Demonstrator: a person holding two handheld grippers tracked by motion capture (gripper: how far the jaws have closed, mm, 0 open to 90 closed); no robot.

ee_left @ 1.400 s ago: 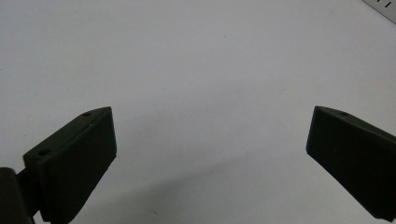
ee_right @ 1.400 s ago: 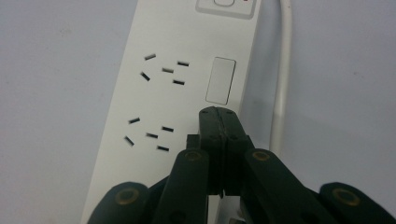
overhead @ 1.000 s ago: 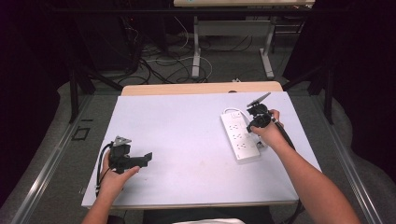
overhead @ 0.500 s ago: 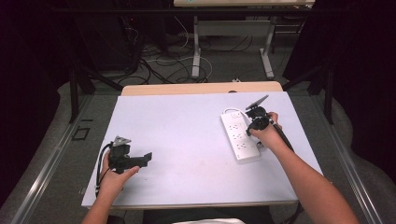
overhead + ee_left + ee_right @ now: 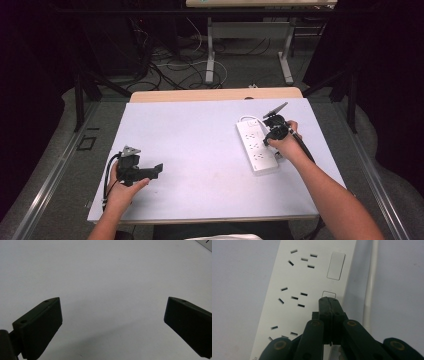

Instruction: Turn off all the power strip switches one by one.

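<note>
A white power strip (image 5: 256, 145) lies on the right half of the table, with several socket groups and a rocker switch beside each. In the right gripper view the power strip (image 5: 309, 287) runs up the frame and its white cable (image 5: 369, 290) lies along its right side. My right gripper (image 5: 328, 299) is shut, its two tips pressed together over one switch (image 5: 327, 294) of the strip; whether they touch it I cannot tell. In the high view the right gripper (image 5: 272, 131) sits over the strip's right edge. My left gripper (image 5: 155, 171) rests at the front left, open with nothing between its fingers (image 5: 40, 325).
The table top (image 5: 200, 140) is a pale sheet with a wooden strip (image 5: 215, 94) along its far edge. Beyond it stand desk legs and loose cables (image 5: 170, 65) on the floor. A corner of the strip (image 5: 206, 243) shows in the left gripper view.
</note>
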